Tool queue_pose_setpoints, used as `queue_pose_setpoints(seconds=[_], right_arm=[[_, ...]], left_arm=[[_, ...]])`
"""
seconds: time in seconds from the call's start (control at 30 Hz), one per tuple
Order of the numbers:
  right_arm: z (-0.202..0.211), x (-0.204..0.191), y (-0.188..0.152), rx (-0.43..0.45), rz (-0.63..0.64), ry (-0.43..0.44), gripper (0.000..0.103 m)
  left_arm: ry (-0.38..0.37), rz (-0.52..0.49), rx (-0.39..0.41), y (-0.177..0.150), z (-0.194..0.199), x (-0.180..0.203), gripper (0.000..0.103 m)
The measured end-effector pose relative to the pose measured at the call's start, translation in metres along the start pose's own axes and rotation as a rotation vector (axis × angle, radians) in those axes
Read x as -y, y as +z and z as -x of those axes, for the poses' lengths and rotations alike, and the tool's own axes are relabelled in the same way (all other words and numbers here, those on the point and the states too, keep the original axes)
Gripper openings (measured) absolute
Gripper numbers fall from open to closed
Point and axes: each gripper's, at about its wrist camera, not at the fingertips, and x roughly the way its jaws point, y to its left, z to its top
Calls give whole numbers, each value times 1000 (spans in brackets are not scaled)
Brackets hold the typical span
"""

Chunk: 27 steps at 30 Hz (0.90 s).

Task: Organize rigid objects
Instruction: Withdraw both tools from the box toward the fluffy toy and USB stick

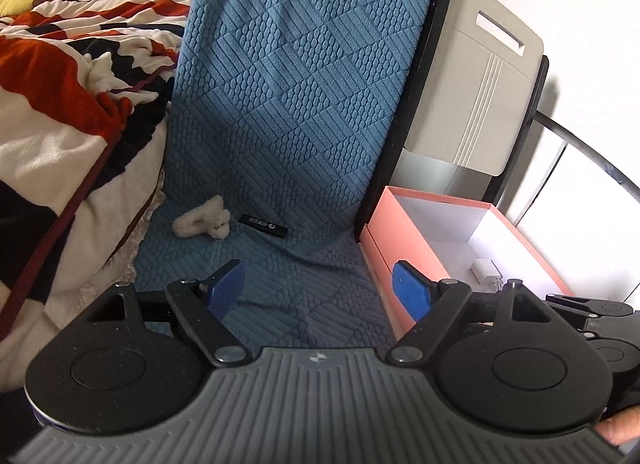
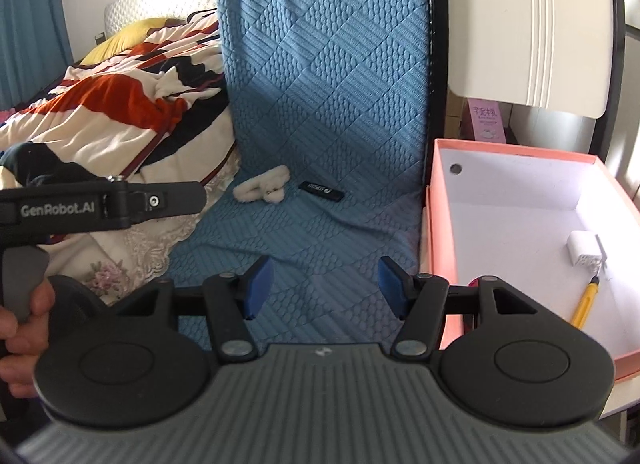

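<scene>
Left wrist: left gripper (image 1: 326,290) jaws wide, nothing held. Black stick (image 1: 263,221) and fluffy clip (image 1: 202,222) lie ahead on the blue cover (image 1: 288,104); pink box (image 1: 404,232) is just right.

Right wrist: right gripper (image 2: 326,288) jaws apart, nothing held. White charger (image 2: 584,250) and yellow pen (image 2: 585,300) sit inside the box, rightward.

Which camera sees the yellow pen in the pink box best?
The right wrist view. There the yellow pen lies in plain sight on the white floor of the pink box, near a white charger. In the left wrist view the pen can't be made out; only the charger shows there.
</scene>
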Motion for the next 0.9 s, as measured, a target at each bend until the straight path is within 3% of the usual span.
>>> queue_pose_setpoints(seconds=[0.23, 0.5, 0.9], right_arm=[[-10, -14, -12, -22, 27, 11, 60], [-30, -14, -26, -46, 28, 1, 60], [-68, -13, -15, -53, 53, -6, 60]], left_arm=[[20, 44, 5, -7, -4, -15, 84], [39, 73, -39, -20, -35, -25, 84], [60, 112, -77, -3, -89, -43, 84]])
